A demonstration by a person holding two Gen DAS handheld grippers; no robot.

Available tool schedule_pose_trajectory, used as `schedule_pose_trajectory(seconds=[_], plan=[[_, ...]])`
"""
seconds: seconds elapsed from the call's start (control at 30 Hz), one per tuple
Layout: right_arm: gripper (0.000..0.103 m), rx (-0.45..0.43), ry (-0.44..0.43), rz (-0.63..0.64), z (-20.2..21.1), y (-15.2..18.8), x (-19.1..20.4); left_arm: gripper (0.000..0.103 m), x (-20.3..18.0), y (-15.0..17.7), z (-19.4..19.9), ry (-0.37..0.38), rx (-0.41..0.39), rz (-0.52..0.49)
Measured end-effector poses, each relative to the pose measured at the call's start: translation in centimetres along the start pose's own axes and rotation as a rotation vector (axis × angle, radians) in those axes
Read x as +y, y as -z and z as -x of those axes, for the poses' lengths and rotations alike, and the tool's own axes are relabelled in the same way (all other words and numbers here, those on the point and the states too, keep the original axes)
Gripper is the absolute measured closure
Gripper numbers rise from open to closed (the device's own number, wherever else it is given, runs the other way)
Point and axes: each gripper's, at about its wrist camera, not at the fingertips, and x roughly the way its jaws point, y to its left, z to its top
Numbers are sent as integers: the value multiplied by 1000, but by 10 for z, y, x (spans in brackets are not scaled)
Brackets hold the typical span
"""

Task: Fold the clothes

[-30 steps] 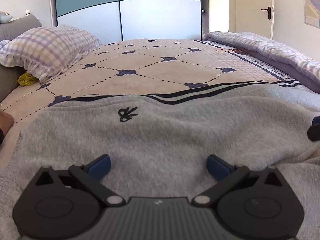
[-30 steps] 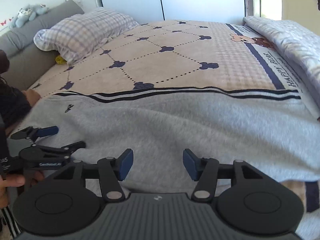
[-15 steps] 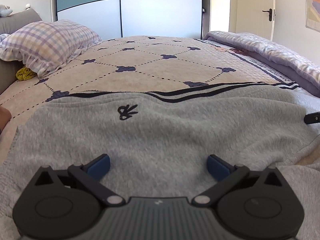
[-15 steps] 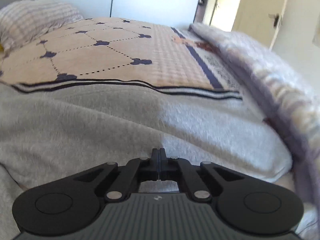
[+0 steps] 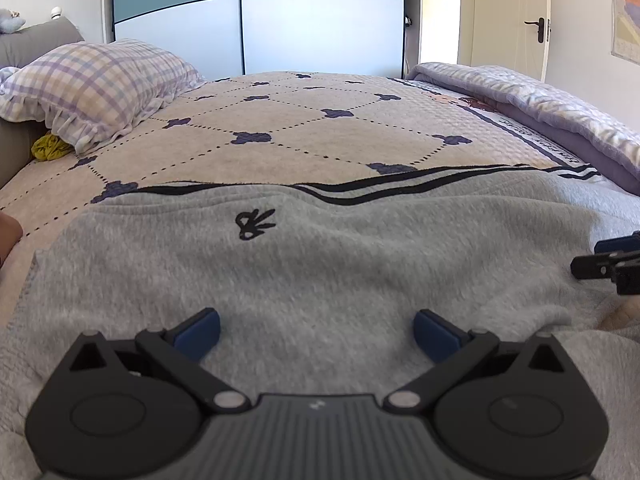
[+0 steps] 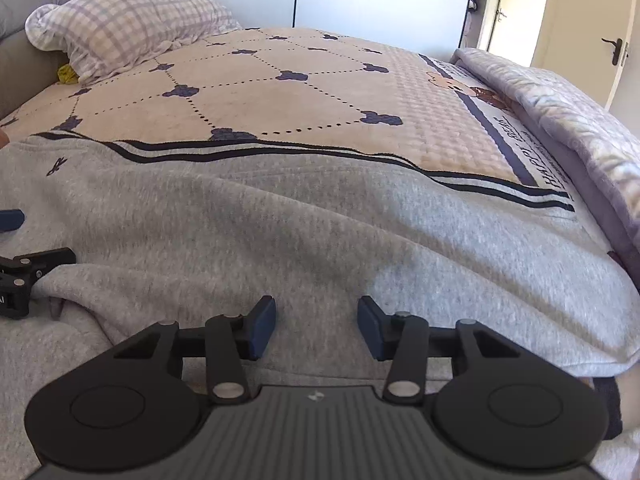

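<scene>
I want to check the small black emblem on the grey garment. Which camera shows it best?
The left wrist view: the emblem sits near centre, large and sharp on the grey garment. The right wrist view shows it only small and slanted near the left edge.

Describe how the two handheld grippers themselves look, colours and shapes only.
Both match. The left gripper and right gripper each have a ribbed dark grey body with a small pale mark at its front edge, two round black housings with recessed discs, and black linkage arms on silver pivot pins. The jaws end in flat dark blue pads. No cables or sleeves are visible.
</scene>
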Motion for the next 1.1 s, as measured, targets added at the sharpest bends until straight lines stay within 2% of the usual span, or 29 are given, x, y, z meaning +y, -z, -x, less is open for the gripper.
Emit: schedule_pose_trajectory(seconds=[0.1, 0.27, 0.47, 0.6, 0.67, 0.7, 0.73, 0.77, 0.8, 0.83, 0.93, 1.03, 1.07, 1.1], plan=[[57, -38, 2, -49, 11, -1, -4, 0, 0, 0, 0, 0, 0, -1], [57, -21, -16, -24, 11, 1, 1, 0, 0, 0, 0, 0, 0, -1], [56, -56, -68, -122, 30, -14, -15, 0, 0, 0, 0, 1, 0, -1], [55, 40, -160, -51, 2, -23, -5, 0, 0, 0, 0, 1, 0, -1], [57, 105, -176, -8, -22, -21, 2, 0, -1, 0, 0, -1, 1, -2], [58, 116, -170, 21, -26, -21, 5, 0, -1, 0, 0, 0, 1, -2], [67, 114, -159, 54, -26, -22, 8, 0, 0, 0, 0, 0, 1, -1], [77, 117, -117, 96, -25, -23, 8, 0, 0, 0, 0, 1, 0, -1], [100, 121, -59, 141, -25, -23, 7, 0, 0, 0, 0, 1, 0, -1], [103, 125, -1, 187, -25, -23, 5, 0, 0, 0, 0, 1, 0, -1], [103, 157, 121, 150, -32, -27, -36, 0, 0, 0, 0, 1, 0, -1], [103, 117, 51, 196, -33, -46, -25, 0, 0, 0, 0, 1, 0, 0], [100, 100, 19, 216, -33, -53, -19, 0, 0, 0, 0, 1, 0, 0], [93, 84, -13, 236, -34, -60, -13, 0, 0, 0, 0, 1, 0, 0]])
